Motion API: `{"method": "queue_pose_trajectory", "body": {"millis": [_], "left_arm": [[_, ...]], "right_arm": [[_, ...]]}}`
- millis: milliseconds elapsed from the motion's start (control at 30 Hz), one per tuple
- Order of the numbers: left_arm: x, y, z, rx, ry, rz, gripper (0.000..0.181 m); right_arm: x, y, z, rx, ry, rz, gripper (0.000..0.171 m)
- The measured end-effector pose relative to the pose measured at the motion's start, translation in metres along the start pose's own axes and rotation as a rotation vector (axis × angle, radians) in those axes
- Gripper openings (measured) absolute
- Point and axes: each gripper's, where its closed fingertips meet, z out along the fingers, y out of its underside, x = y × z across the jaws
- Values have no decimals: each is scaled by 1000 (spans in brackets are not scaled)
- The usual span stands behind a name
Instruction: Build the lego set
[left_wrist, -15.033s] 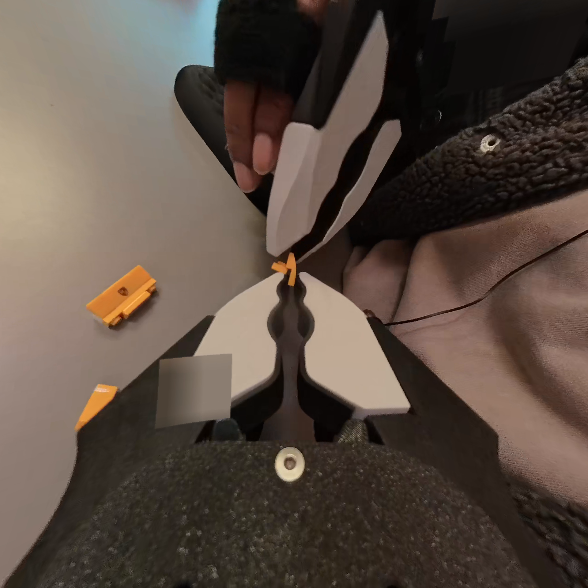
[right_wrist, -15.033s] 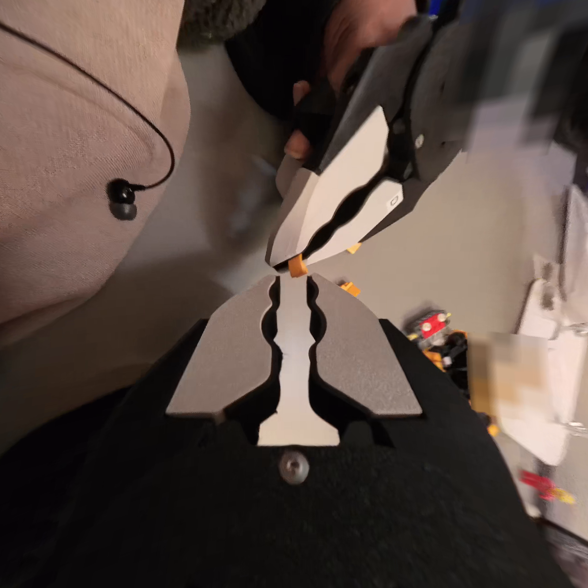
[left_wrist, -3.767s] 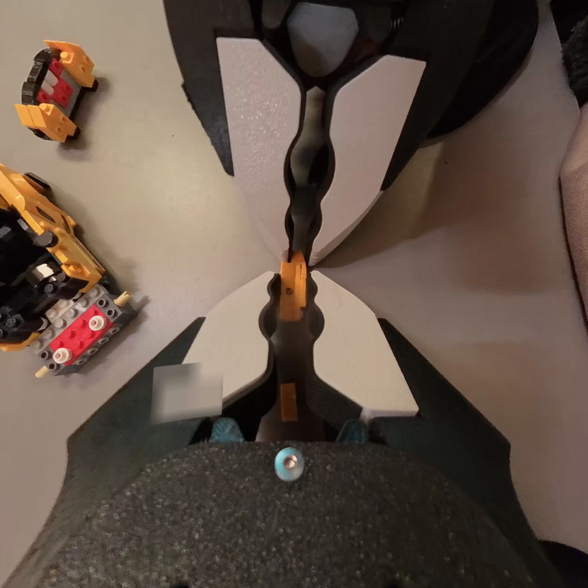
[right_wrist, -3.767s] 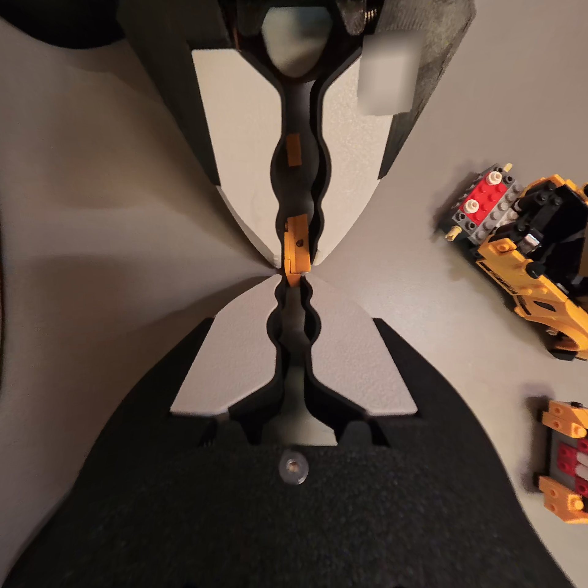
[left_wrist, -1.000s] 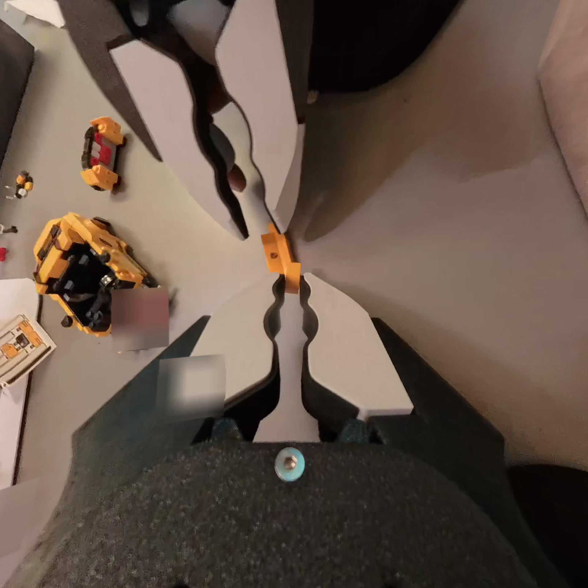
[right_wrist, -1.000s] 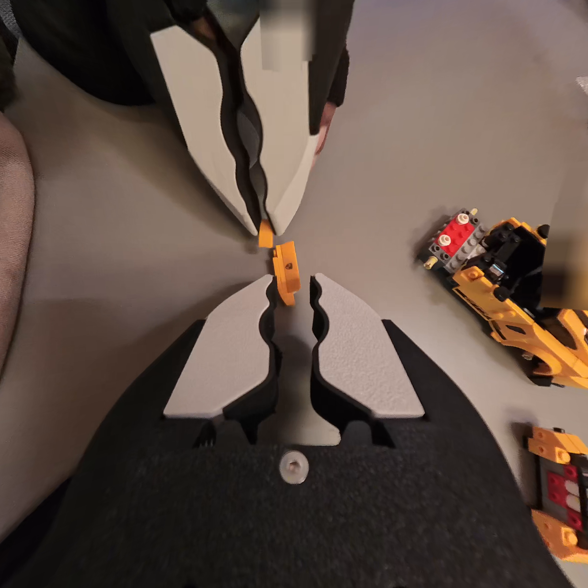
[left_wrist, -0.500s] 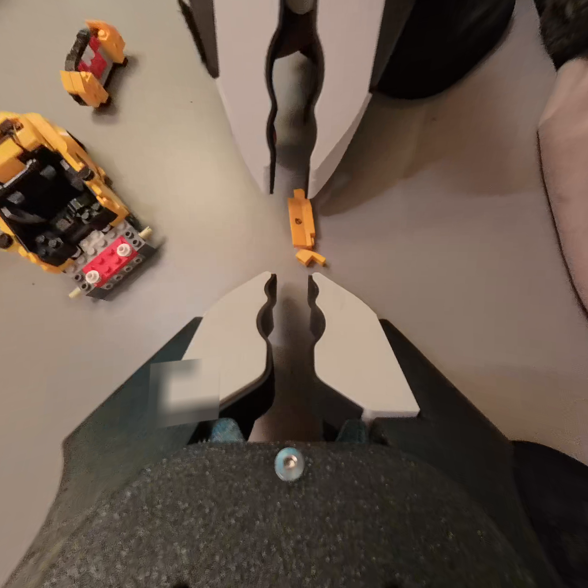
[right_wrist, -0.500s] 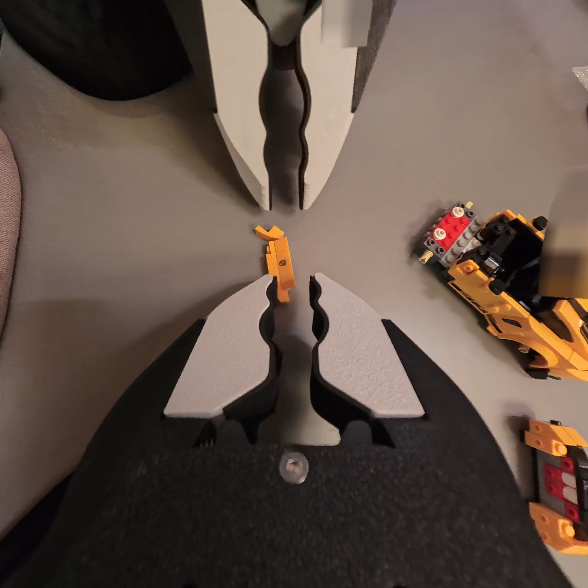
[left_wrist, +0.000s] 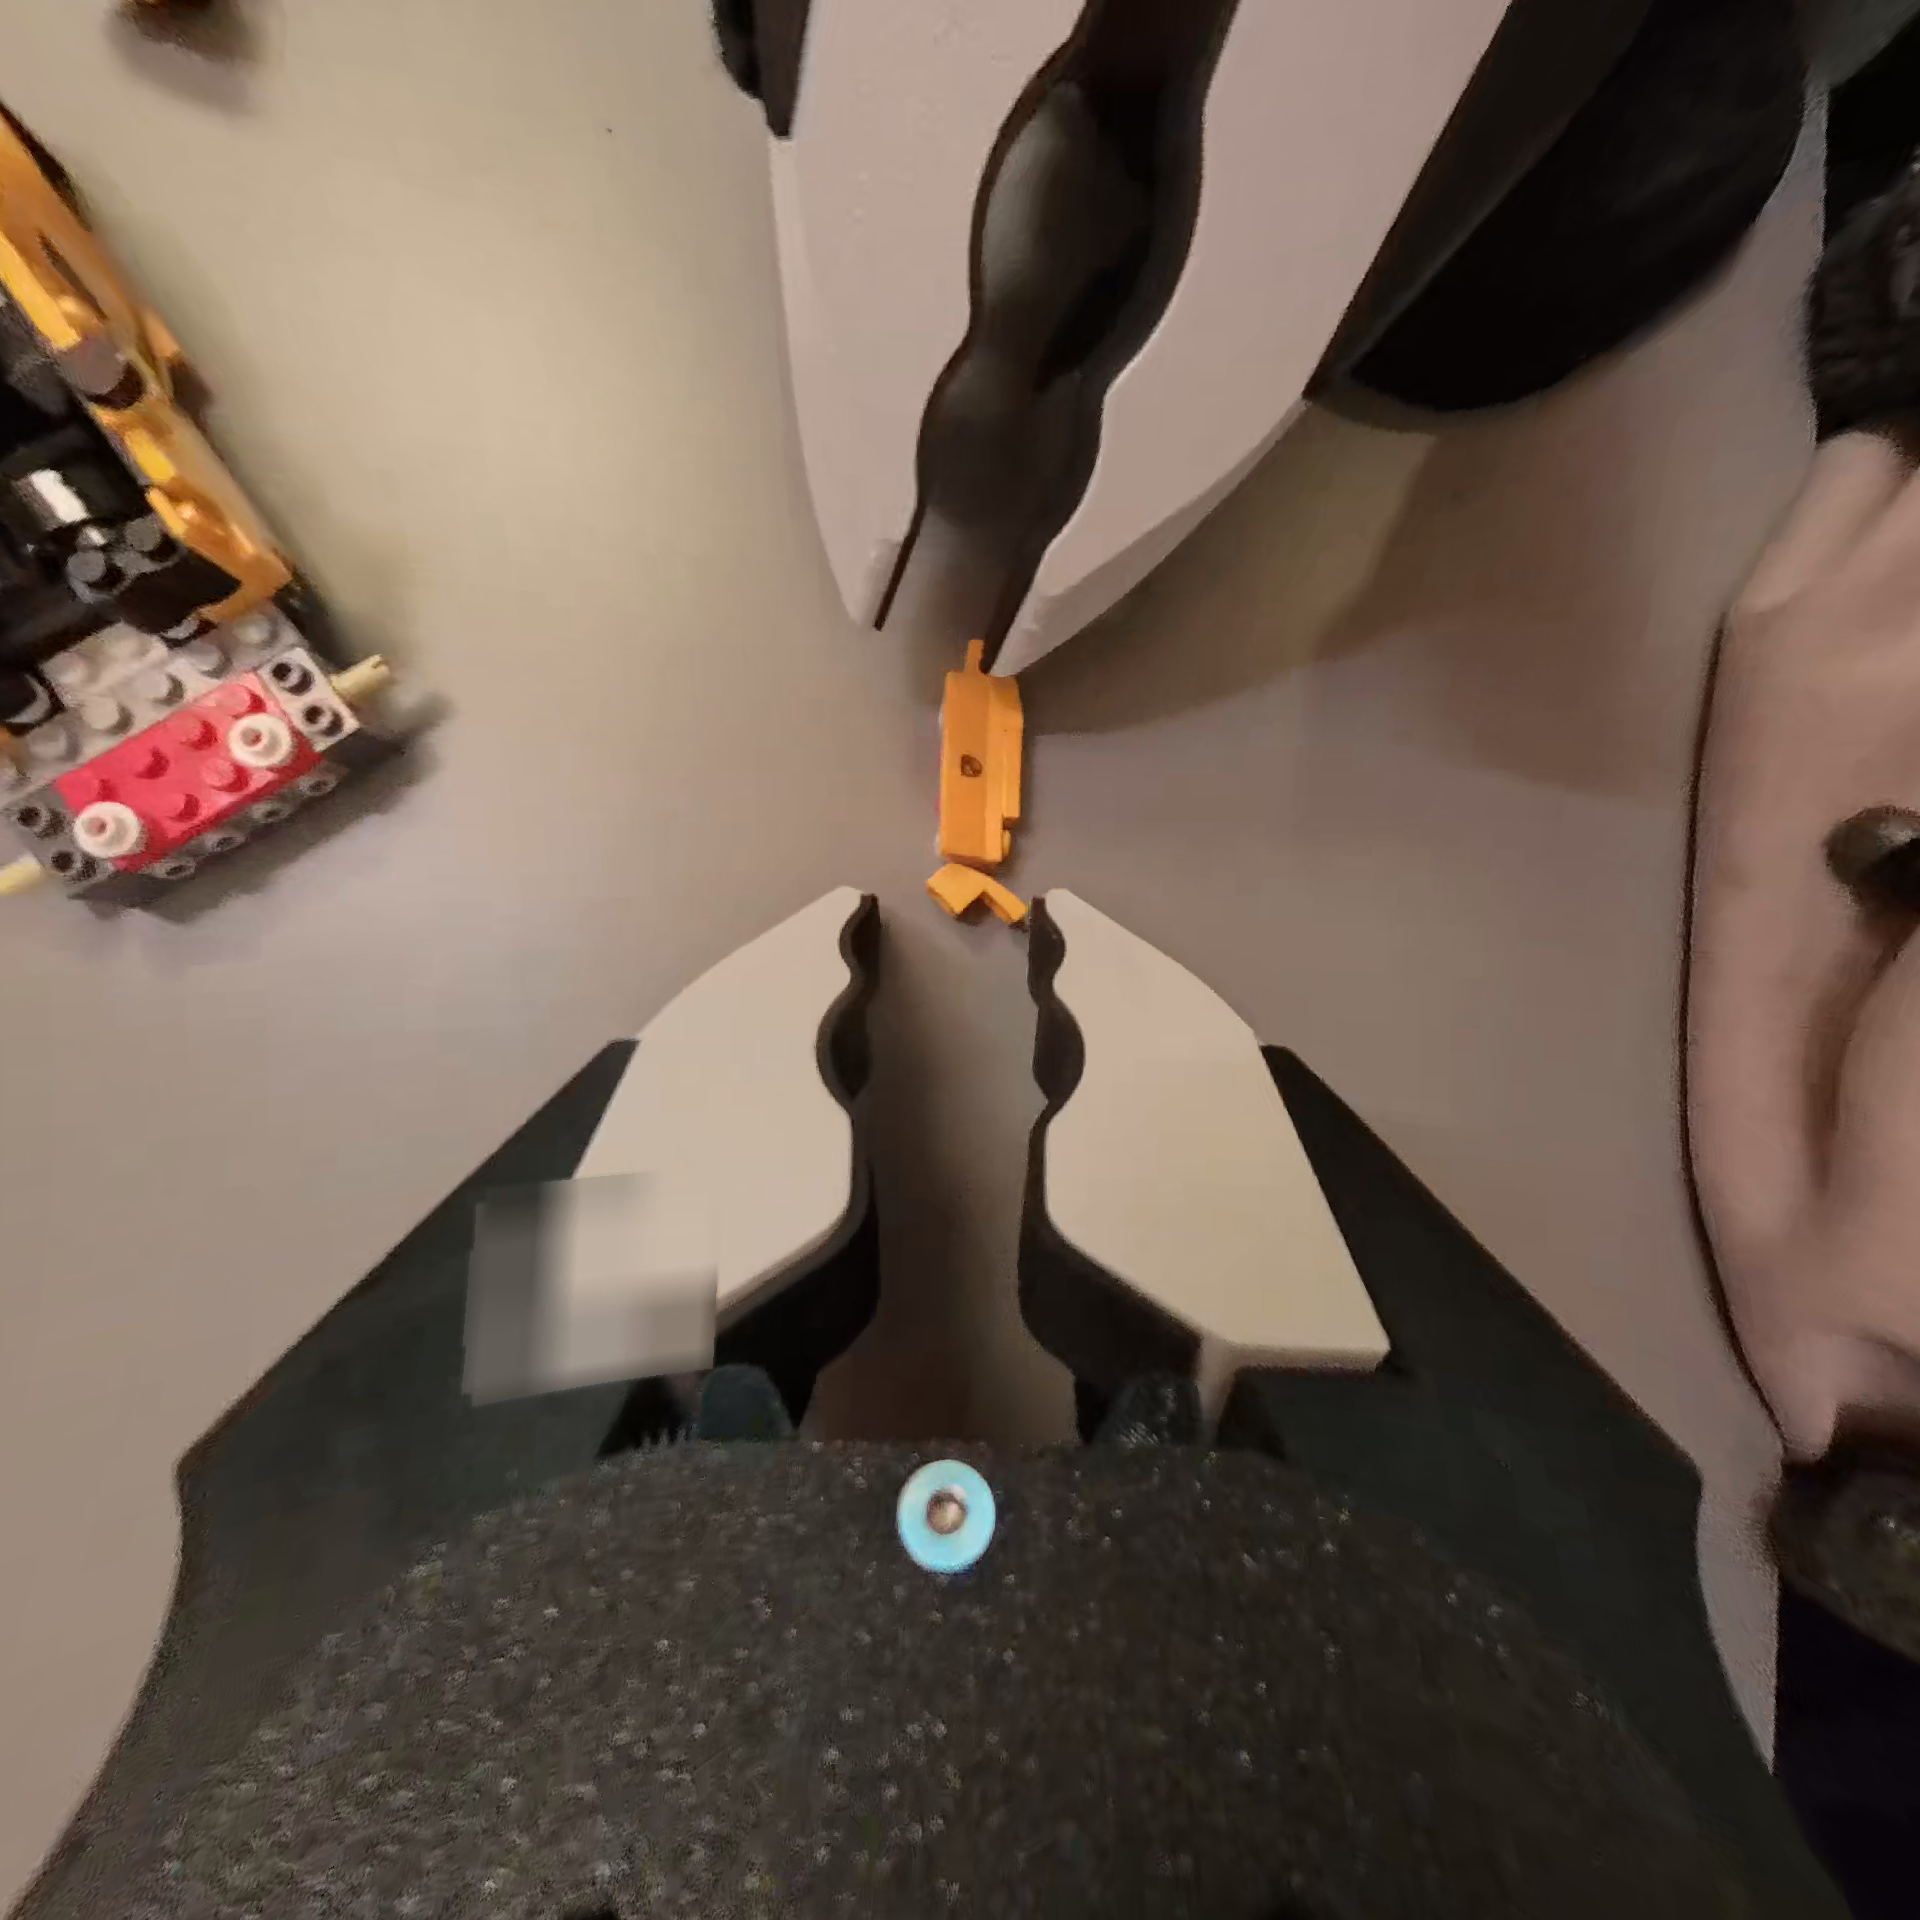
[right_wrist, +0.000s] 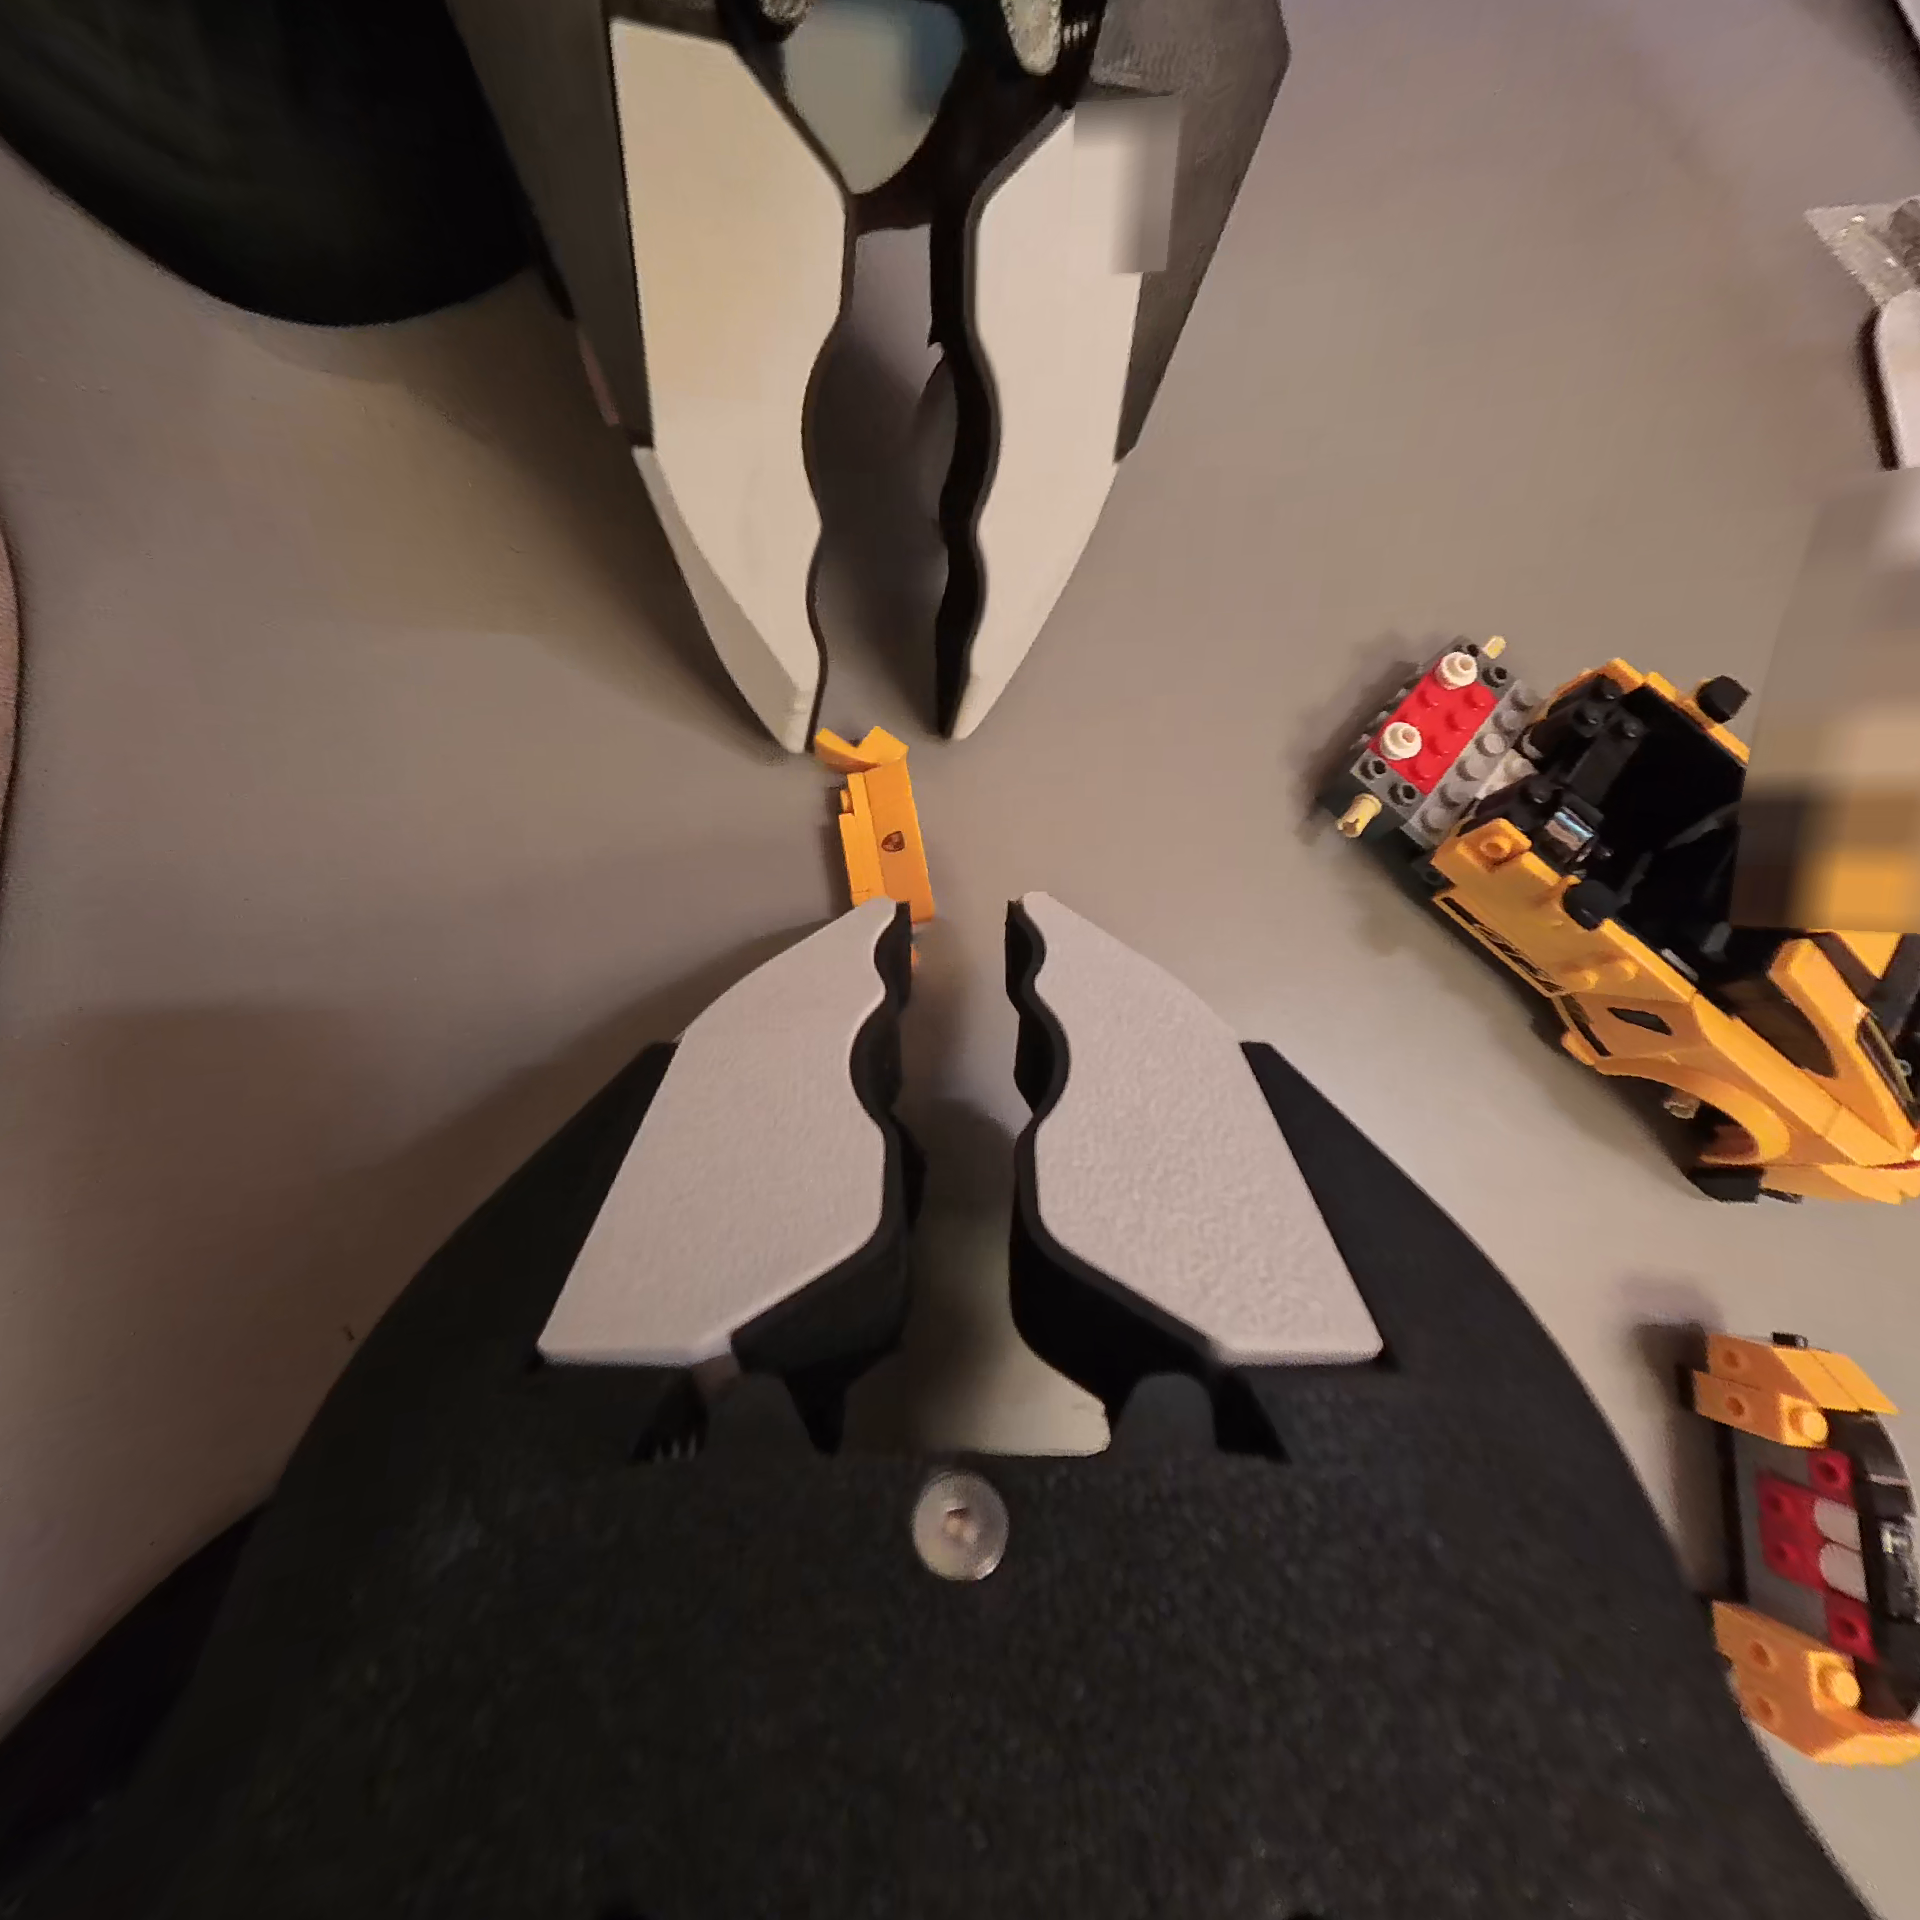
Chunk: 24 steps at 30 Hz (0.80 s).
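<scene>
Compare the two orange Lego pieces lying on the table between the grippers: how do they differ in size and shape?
1. The flat orange piece is clearly the longer; the small bent orange piece is far shorter.
2. The flat orange piece is a straight bar with a dark dot on its face; the small bent orange piece is angled like a chevron, with no mark visible.

Both are orange, lie end to end on the grey table, and neither is gripped.

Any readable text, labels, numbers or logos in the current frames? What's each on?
No text here is readable.
On the flat orange piece: a small dark emblem, too small to read.
On the yellow car: dark print along its side panel, too blurred to read.
</scene>
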Motion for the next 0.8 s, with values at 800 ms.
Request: {"method": "queue_pose_trajectory", "body": {"millis": [800], "left_arm": [[10, -79, -67, 713, -80, 140, 13]], "right_arm": [[7, -80, -55, 625, -399, 648, 17]]}}
